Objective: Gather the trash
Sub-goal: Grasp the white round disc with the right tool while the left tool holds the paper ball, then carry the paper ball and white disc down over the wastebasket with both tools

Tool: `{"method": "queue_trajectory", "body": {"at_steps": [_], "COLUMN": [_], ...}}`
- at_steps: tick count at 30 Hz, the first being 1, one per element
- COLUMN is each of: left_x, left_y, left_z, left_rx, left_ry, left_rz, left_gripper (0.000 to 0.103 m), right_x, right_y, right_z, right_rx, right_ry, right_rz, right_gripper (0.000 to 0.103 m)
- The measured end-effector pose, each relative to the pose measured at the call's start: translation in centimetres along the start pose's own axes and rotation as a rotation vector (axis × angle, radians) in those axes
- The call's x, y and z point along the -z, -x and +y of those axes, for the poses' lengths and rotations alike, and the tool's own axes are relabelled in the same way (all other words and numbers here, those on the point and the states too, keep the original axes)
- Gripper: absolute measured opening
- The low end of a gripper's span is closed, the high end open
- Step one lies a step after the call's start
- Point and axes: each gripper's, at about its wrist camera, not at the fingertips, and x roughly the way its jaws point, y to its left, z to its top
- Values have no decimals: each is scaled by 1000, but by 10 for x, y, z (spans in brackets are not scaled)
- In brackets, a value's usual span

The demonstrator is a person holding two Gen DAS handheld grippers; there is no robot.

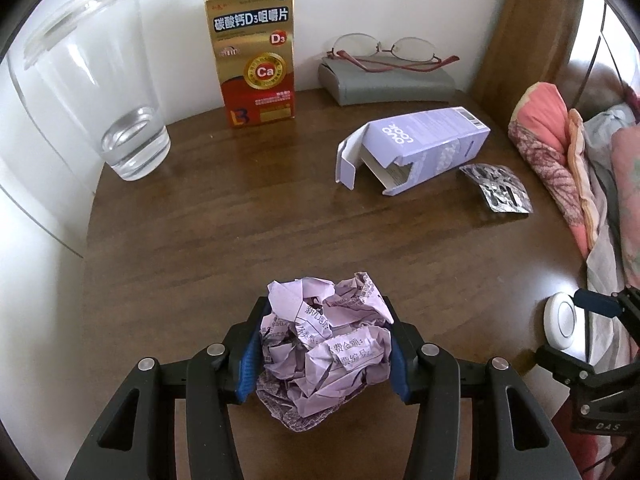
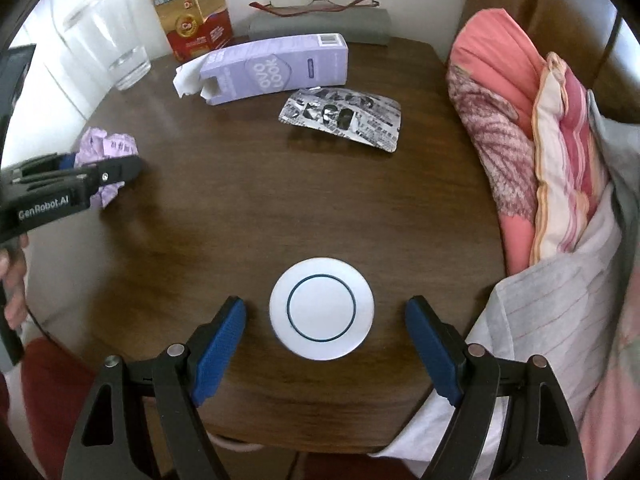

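Your left claw [image 1: 324,354] grips one crumpled lilac paper ball [image 1: 326,350], blue pads pressed to both its sides, above the dark wooden table [image 1: 224,232]. Your right claw [image 2: 325,354] stands wide, jaws either side of one round white disc [image 2: 322,308] without touching it. Ahead of both lie one opened lilac carton [image 2: 276,70] and one spent silver blister sheet [image 2: 344,116]; farther back, one glass tumbler [image 1: 100,80] and possibly two gold boxes [image 2: 188,8].
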Motion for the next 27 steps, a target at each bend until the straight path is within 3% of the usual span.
{"method": "queue_trajectory", "body": {"at_steps": [6, 9, 10, 11, 12, 27], "left_x": [2, 2, 2, 2, 3, 5], "left_y": [0, 0, 0, 0, 1, 19], "left_z": [-5, -6, -6, -6, -7, -11], "left_rx": [3, -2, -2, -3, -4, 8], "left_ry": [-9, -16, -17, -20, -22, -51], "left_rz": [2, 3, 4, 4, 3, -40], "left_gripper": [53, 53, 53, 53, 53, 52], "right_x": [0, -1, -2, 0, 1, 13], "right_y": [-3, -2, 2, 5, 8, 25], "right_z": [0, 4, 7, 10, 12, 10], "right_rx": [-2, -3, -7, -11, -13, -85], "right_ry": [15, 23, 26, 34, 39, 17], "right_rz": [10, 6, 3, -2, -6, -48], "right_gripper": [82, 76, 69, 55, 50, 49]}}
